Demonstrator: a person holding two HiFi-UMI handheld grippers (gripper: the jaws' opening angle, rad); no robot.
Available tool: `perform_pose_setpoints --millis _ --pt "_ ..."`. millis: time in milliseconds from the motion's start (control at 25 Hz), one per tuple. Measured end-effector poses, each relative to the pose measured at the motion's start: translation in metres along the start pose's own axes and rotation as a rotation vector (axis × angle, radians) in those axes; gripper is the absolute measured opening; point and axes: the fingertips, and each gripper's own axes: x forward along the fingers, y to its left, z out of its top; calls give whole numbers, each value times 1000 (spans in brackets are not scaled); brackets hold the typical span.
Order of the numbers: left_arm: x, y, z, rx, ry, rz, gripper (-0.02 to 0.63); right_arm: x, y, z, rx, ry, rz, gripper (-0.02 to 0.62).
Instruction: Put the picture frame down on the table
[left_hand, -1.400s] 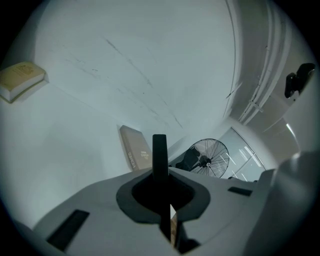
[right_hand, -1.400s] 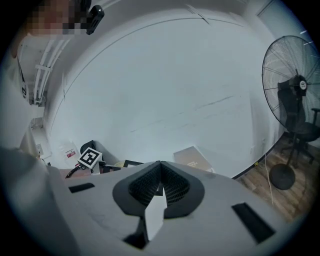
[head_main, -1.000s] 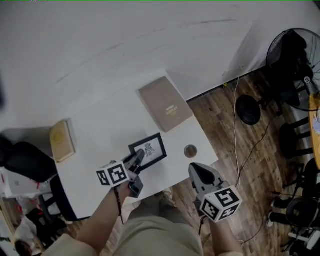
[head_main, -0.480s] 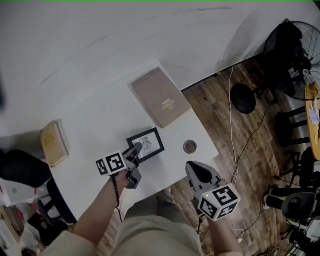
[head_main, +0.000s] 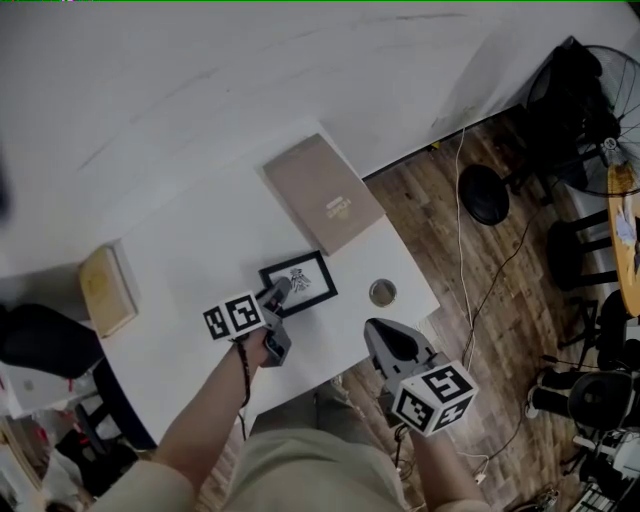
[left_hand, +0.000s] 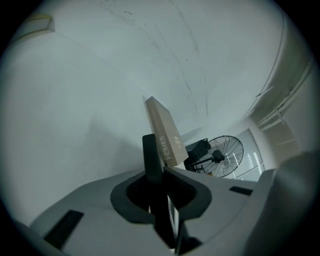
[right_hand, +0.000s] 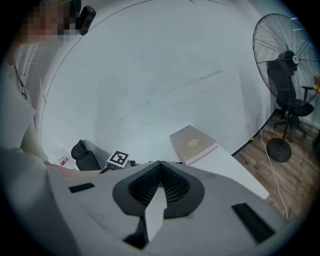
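Picture frame (head_main: 298, 283), black-edged with a small print inside, is low over the middle of the white table (head_main: 190, 250) and close to flat. I cannot tell whether its underside touches the top.

Working down by size from that table, the wooden floor (head_main: 500, 300) runs along its right side. A black standing fan (head_main: 600, 110) is out there, well apart from the table. A big tan book (head_main: 322, 193) lies flat at the far edge, just beyond the frame and apart from it. A smaller yellowish book (head_main: 103, 290) lies at the table's left edge.

My left gripper (head_main: 275, 295) has its jaws closed on the frame's near left corner. In the left gripper view the frame's dark edge (left_hand: 151, 155) stands clamped between them, with the tan book (left_hand: 165, 135) behind it.

My right gripper (head_main: 385, 338) hangs at the table's near right edge. Its own view shows the jaws pressed together with nothing between them.

Smallest, a round cup (head_main: 382, 293) stands near the table's right edge, between the frame and the right gripper and apart from both.
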Motion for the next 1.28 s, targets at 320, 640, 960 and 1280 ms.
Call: perform_pose_setpoints --millis 320,640,960,1280 --pt "4 16 0 261 43 152 152 4 4 -1 2 2 2 23" --pt "11 35 -2 305 65 277 231 -2 7 6 9 -47 -4 23" --pt "7 40 -9 347 92 334 275 -10 12 8 -48 -44 -18 23" --pt "-14 38 -12 377 86 360 284 -24 28 21 -214 -53 -63 23"
